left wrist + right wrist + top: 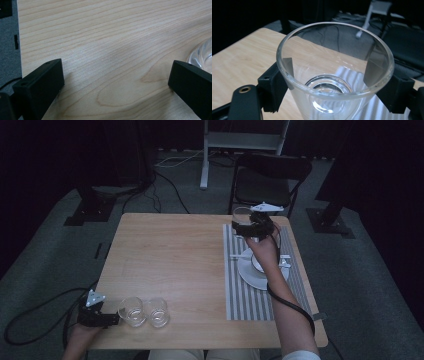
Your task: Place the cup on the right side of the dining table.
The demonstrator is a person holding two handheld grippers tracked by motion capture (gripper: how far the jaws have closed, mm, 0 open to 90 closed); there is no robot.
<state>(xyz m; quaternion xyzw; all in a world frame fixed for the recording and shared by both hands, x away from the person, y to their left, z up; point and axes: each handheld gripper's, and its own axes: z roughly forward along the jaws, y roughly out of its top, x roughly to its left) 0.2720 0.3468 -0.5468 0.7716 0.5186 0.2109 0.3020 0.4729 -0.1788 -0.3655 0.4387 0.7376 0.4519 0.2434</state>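
Light wood table, dim room, grey carpet floor with black cables. Dark folding chair behind the far edge, white stand frame beyond it, black stand bases left and right.

Left side: left gripper sits at the near-left corner of the table, jaws pointing right toward two empty clear glasses standing side by side near the front edge. In the left gripper view the jaws are wide apart with bare wood between them; nothing gripped. The curved base of a glass sits just beside the right-hand jaw; can't tell if it's touching.

Right side: striped grey-white placemat with a white saucer and cup on it, partly hidden by the forearm. Right gripper is over the placemat's far end, jaws clamped on a clear tumbler, one jaw on each side of the wall below the rim. Tumbler is upright and empty. Can't tell if its base rests on the mat.
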